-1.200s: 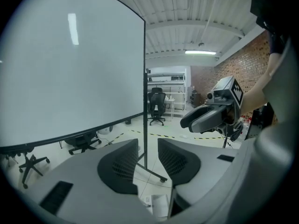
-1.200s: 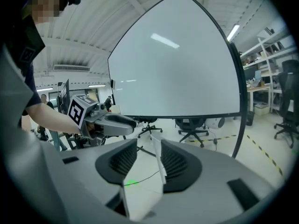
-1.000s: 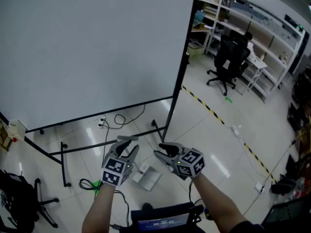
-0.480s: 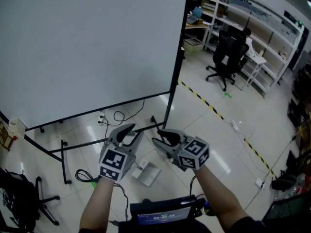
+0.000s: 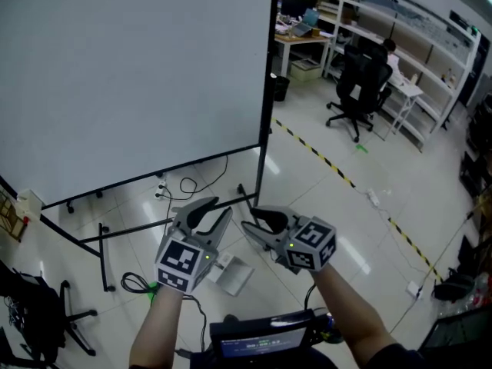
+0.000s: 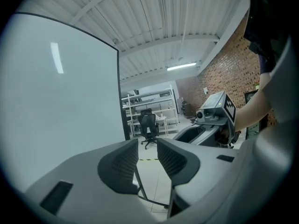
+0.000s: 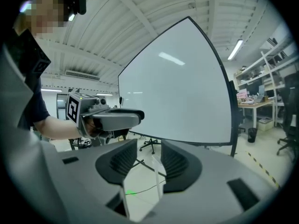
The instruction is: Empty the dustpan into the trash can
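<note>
No dustpan or trash can shows clearly in any view. My left gripper (image 5: 206, 212) and right gripper (image 5: 254, 223) are held side by side in the air above the floor, both pointing toward the whiteboard. The left gripper's (image 6: 147, 148) jaws stand apart with only floor behind the gap. The right gripper's (image 7: 148, 155) jaws are also apart and hold nothing. Each gripper appears in the other's view: the right gripper (image 6: 212, 120) and the left gripper (image 7: 117, 118). A pale flat box-like thing (image 5: 232, 274) lies on the floor below them; what it is I cannot tell.
A large whiteboard (image 5: 131, 75) on a black wheeled stand (image 5: 100, 241) fills the left. Cables (image 5: 184, 184) trail on the tiles. Yellow-black tape (image 5: 323, 160) crosses the floor. Black office chair (image 5: 357, 87), desks and shelves (image 5: 430, 44) stand at the right. A dark screen (image 5: 265, 344) sits at the bottom.
Both grippers have risen a little and stayed side by side. The view has swung, so the whiteboard's right edge sits further left.
</note>
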{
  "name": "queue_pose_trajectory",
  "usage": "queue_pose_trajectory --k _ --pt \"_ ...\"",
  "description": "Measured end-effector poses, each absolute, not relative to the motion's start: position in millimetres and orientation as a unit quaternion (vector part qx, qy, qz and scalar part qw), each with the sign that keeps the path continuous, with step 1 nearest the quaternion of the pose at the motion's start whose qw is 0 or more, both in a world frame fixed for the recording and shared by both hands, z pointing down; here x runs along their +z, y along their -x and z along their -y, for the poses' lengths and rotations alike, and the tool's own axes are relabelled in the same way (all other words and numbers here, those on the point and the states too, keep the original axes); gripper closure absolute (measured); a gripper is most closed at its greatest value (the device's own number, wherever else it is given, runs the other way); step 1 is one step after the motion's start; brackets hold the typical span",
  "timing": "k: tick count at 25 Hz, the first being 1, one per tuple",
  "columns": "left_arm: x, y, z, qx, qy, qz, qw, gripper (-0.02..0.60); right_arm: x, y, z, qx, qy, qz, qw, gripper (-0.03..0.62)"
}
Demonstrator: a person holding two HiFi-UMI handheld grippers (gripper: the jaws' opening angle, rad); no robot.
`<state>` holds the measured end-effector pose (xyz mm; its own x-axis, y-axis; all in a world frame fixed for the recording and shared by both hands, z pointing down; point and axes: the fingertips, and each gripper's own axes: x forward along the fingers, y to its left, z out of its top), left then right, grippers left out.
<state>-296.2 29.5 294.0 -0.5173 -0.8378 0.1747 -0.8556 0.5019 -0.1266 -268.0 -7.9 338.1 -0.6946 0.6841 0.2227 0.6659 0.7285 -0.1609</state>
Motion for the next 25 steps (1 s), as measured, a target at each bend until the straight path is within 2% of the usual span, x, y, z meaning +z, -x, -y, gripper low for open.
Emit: queue_pose_trajectory --k 20,25 --pt "284.2 226.8 92.2 0.113 -0.473 0.872 0.043 0.484 321.4 198.3 150.7 0.051 0.36 0.927 0.088 0.442" --pt "290.7 217.7 99.9 0.125 -0.486 0.863 0.06 0.581 321.8 197.8 162.3 0.07 0.362 0.926 0.079 0.465"
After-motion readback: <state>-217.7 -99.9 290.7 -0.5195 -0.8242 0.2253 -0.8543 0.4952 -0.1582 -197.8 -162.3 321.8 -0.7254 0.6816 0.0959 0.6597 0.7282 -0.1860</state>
